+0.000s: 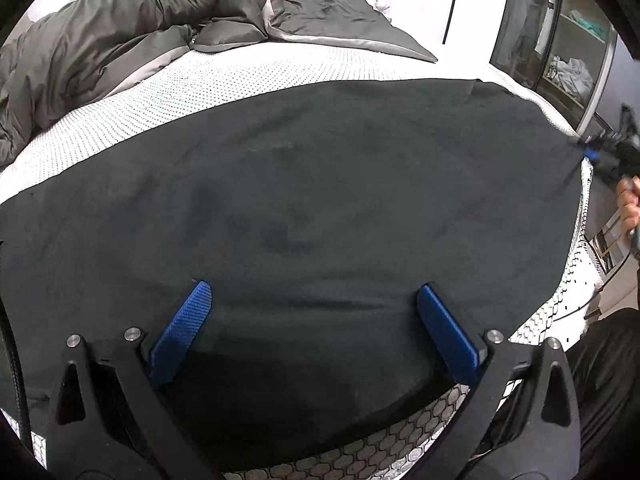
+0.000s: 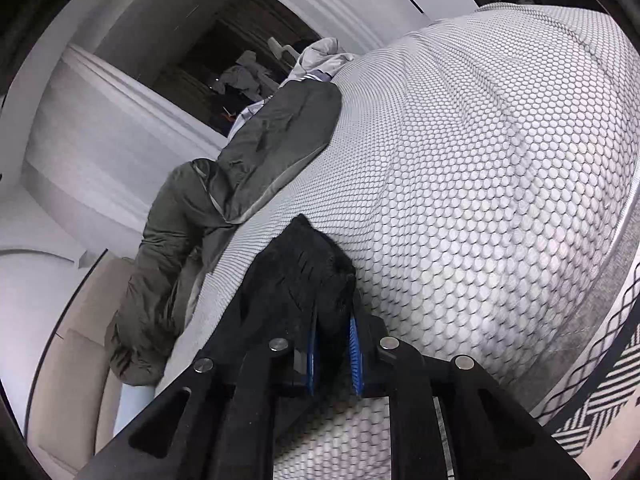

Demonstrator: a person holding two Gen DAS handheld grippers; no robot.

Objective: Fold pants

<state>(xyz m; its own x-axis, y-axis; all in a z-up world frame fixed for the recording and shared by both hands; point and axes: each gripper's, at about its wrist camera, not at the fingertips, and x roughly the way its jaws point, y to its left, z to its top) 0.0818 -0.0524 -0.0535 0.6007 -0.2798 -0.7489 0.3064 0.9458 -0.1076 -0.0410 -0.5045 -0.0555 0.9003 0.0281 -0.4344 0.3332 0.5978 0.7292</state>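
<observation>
The black pants [image 1: 320,184] lie spread flat across the white patterned mattress [image 1: 168,92]. In the left wrist view my left gripper [image 1: 314,286] stands open over the near edge of the pants, with its blue fingers [image 1: 184,328] wide apart and only flat cloth beneath them. My right gripper [image 1: 600,152] is at the far right end of the pants. In the right wrist view my right gripper [image 2: 334,316] is shut on a bunched corner of the pants [image 2: 304,264], and black cloth fills the gap between its blue pads [image 2: 354,344].
A rumpled grey duvet [image 1: 120,28] with a pillow lies on the far side of the mattress; the duvet [image 2: 256,152] also shows in the right wrist view. A person's hand [image 1: 628,204] holds the right gripper. A glass-fronted shelf unit [image 1: 560,40] stands beyond the bed's right edge.
</observation>
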